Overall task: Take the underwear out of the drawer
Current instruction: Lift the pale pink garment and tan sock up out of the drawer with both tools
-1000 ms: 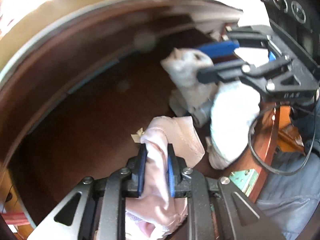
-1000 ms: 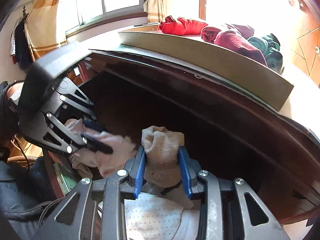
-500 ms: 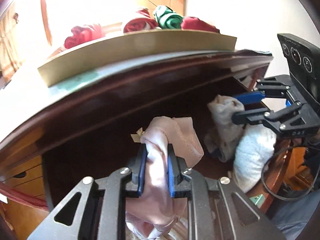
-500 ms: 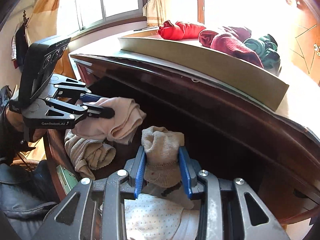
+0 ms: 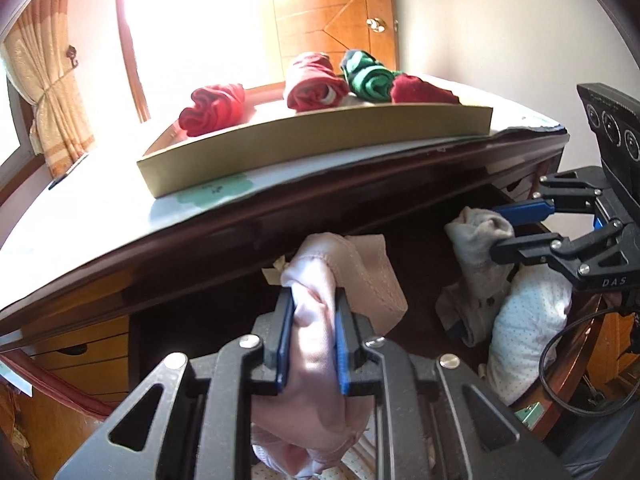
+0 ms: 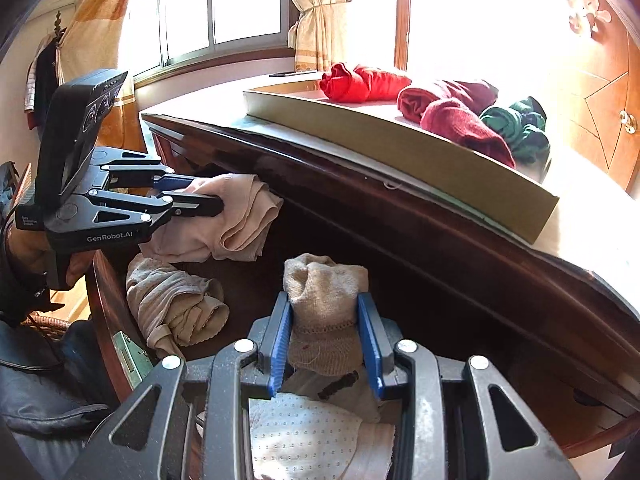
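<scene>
My left gripper (image 5: 311, 300) is shut on a pale pink piece of underwear (image 5: 316, 308), held above the open dark wooden drawer (image 6: 104, 276). From the right wrist view the same gripper (image 6: 208, 196) holds the pink underwear (image 6: 236, 220) level with the desk edge. My right gripper (image 6: 323, 300) is shut on a rolled beige piece (image 6: 324, 292), low inside the drawer; in the left wrist view this gripper (image 5: 520, 228) shows gripping the grey-beige roll (image 5: 476, 240). A white dotted piece (image 6: 304, 436) lies under it. A crumpled beige piece (image 6: 172, 304) rests at the drawer's left.
A shallow cardboard tray (image 5: 312, 140) stands on the desk top above the drawer, with red rolls (image 5: 212, 108) and a green roll (image 5: 368, 76) in it. The desk's dark front edge (image 6: 400, 208) overhangs the drawer. A window and curtain are behind.
My left gripper has risen out of the drawer with the pink underwear and tilted up, so the desk top and tray come into view. The right gripper has stayed put on the beige roll.
</scene>
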A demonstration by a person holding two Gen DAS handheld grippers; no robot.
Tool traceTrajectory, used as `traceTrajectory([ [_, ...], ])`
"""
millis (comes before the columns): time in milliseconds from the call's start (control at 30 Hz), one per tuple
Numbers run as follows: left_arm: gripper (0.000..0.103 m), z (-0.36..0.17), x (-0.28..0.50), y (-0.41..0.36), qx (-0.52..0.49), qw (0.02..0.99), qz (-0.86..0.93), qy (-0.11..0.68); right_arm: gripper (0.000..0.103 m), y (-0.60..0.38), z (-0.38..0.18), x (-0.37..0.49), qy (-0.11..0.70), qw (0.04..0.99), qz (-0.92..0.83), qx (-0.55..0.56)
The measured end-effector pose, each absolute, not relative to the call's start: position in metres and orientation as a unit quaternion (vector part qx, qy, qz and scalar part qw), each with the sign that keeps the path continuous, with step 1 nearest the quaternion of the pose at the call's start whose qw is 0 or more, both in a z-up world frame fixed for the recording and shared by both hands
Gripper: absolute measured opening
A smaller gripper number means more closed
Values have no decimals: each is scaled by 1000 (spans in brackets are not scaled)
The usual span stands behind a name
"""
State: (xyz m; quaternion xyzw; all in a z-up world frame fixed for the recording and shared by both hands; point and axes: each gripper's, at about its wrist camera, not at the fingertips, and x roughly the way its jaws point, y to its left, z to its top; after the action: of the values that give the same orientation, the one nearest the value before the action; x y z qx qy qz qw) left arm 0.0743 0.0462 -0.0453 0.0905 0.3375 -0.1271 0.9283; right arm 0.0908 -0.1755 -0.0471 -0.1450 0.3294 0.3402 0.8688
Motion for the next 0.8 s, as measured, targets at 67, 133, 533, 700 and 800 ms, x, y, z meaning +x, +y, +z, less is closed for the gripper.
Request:
traceTrajectory([
  [67,16,-43,72,48,87,932,-124,329,35,-176,-46,89,324,870,341,-144],
  [133,16,-42,74,48,84,936,-121,321,35,-177,-45,88,319,872,342,-144],
  [533,16,-31,69,60,49,951,-110,284,35,-173,-35,74,273,882,353,-151],
  [700,15,-28,67,62,35,956,-114,270,35,-175,-33,73,266,886,351,-146],
  [800,15,-26,65,59,33,958,-118,261,35,-175,-32,72,262,887,351,-145],
])
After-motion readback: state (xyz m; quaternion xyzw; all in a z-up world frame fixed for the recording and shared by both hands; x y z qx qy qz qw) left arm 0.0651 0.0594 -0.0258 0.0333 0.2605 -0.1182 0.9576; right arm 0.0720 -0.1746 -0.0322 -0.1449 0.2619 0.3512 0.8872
